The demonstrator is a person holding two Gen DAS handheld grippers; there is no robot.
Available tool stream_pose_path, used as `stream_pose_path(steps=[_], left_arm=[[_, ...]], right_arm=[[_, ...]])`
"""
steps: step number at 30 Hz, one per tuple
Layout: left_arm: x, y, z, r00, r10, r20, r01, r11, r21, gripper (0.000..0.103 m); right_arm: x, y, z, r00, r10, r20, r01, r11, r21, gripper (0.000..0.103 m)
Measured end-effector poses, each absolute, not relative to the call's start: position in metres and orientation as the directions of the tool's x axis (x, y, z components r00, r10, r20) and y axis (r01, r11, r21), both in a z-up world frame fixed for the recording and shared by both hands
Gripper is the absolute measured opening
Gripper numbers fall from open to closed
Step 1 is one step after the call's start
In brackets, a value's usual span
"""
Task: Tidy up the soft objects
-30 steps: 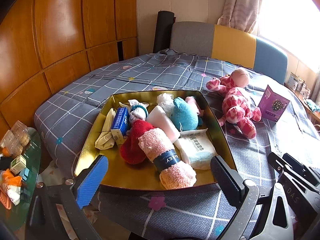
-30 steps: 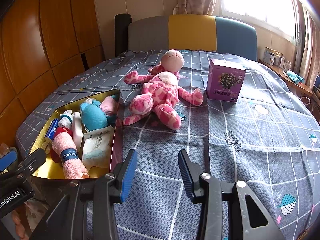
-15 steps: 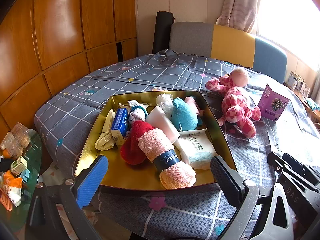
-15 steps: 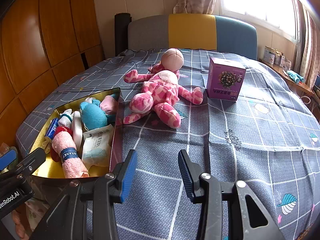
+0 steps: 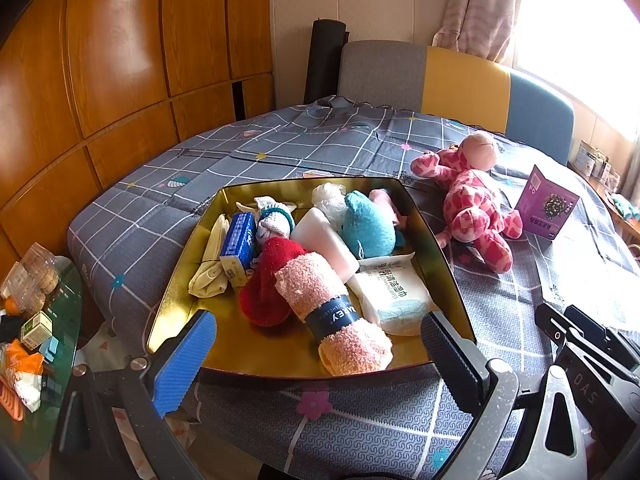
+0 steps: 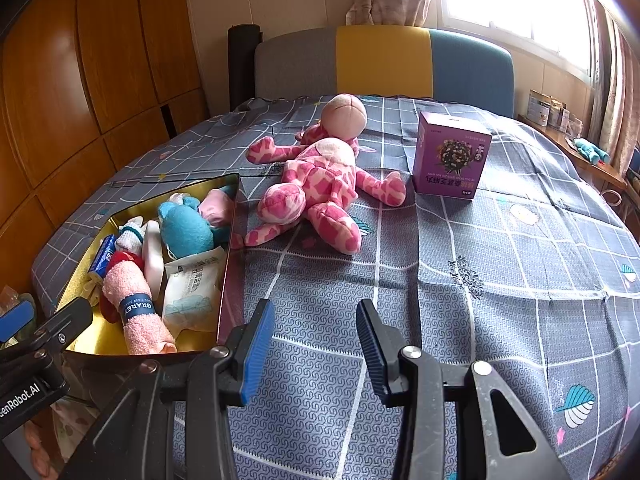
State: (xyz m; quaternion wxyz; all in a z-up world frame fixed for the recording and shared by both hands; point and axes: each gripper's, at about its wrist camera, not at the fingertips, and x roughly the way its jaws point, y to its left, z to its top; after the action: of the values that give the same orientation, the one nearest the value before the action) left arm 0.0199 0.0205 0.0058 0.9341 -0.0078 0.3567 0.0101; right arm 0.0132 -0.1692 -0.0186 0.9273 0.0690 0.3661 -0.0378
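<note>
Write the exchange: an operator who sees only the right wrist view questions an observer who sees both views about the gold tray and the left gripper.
Operator: Does anything lie in the tray left of the blue packet?
Observer: Yes, a pale yellow cloth lies against the packet, by the tray's left wall.
Operator: I see only a corner of the left gripper. How do its jaws stand?
Observer: They stand wide open with nothing gripped, just short of the tray's near rim.
</note>
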Motion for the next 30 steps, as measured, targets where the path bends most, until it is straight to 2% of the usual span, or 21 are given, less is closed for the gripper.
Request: stream_pose_path(steps=[20, 30], left_arm=[[0.0201, 0.0214, 0.0054, 0.741, 0.0, -0.672, -0.016, 1.0, -0.017, 0.103], [0.0175, 0.0193, 0.0055, 0.759, 0.042, -0.65, -0.039, 0.999, 0.02, 0.102]], right_arm=[[0.0123, -0.1687, -0.0197, 0.73, -0.021, -0.684, 0.122, 0.987, 0.101, 0.043], [0.0132, -0.1696, -0.0196, 0.727, -0.021, -0.686, 0.125, 0.987, 0.102, 0.043]])
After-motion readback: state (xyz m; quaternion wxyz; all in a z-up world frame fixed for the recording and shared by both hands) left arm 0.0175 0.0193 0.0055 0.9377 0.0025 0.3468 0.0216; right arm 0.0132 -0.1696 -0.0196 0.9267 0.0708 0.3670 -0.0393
